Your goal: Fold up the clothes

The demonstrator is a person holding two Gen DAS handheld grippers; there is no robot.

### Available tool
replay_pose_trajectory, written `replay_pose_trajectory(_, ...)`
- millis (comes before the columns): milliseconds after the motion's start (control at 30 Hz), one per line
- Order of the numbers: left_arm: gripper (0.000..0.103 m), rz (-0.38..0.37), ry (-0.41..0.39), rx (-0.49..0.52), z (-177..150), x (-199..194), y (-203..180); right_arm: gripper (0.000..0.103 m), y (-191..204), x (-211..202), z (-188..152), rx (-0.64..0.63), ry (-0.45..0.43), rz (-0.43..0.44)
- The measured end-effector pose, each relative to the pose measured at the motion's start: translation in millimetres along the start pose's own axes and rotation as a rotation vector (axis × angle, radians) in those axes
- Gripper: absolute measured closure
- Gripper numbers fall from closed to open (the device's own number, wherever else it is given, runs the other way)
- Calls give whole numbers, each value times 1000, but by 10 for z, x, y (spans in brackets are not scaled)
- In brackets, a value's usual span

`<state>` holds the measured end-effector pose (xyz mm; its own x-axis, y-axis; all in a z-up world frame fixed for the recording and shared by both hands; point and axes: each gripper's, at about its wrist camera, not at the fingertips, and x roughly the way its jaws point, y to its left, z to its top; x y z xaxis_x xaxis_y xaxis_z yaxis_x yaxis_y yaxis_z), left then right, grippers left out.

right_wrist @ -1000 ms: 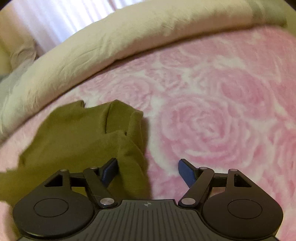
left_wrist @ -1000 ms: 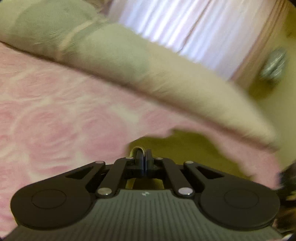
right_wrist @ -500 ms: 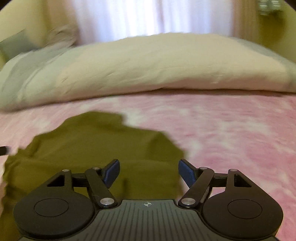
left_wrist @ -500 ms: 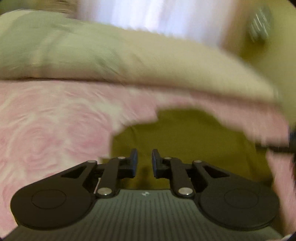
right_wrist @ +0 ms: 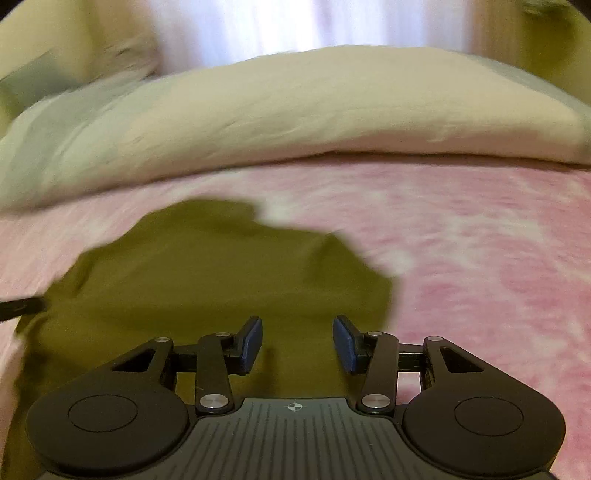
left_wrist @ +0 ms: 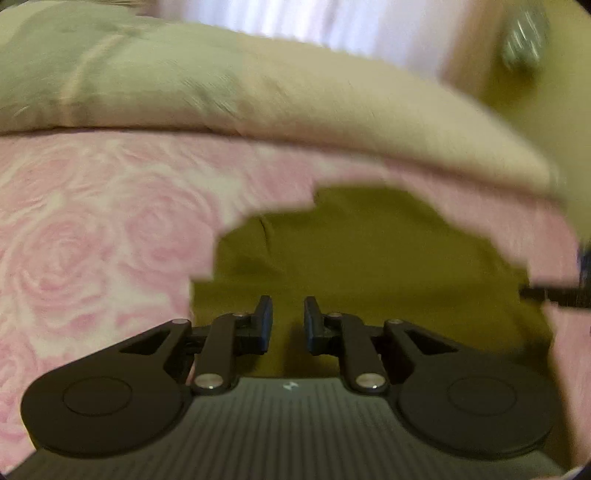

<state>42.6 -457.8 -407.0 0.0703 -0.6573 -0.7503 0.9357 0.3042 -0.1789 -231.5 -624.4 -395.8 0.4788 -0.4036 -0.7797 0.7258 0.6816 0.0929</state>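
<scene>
An olive-green garment lies spread flat on the pink rose-patterned bedspread. My left gripper hovers over the garment's near left part, jaws a small way apart and empty. In the right wrist view the same garment lies left of centre. My right gripper is over its near right part, jaws open and empty. The tip of the other gripper shows at the right edge of the left wrist view and at the left edge of the right wrist view.
A long cream and grey duvet roll lies across the bed behind the garment; it also shows in the left wrist view. White curtains hang beyond it. The bedspread stretches to the right.
My left gripper was shut on the garment's edge a second ago; it has let go and opened a little. The garment went from bunched to flat. My right gripper narrowed somewhat and swung over it.
</scene>
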Motion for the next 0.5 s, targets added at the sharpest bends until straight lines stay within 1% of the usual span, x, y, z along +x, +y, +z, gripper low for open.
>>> replay_pose_trajectory(67,88,28,19,15,-61,44,10,57,136,135,-131,-100,75,-15)
replay_pose_trajectory(100,88,40,25,11,-73,38,23,57,144,120,-191,-119,59,-26)
replay_pose_trajectory(167,89,61,14,-32,-29,-86,74,57,83,12,-178,-76,59,-70)
replay_pose_trajectory(200,90,68,-3,-35,-15,-157,73,57,59,-64,-155,-47,50,-89)
replay_pose_trajectory(267,88,43,-18,-26,-7,-288,32,56,52,-218,-110,-15,22,-126)
replay_pose_trajectory(300,88,24,-18,-21,-18,-341,2,56,73,-263,-95,-14,11,-113)
replay_pose_trajectory(333,88,-7,-4,-15,-55,-371,-47,56,110,-311,-91,-9,6,-77)
replay_pose_trajectory(400,88,-58,49,5,-180,-394,-162,56,241,-366,-169,-7,32,-6)
replay_pose_trajectory(433,88,-75,80,14,-266,-404,-216,56,315,-387,-243,-20,58,-1)
replay_pose_trajectory(500,88,-79,144,19,-488,-455,-291,57,406,-447,-469,-35,119,-22)
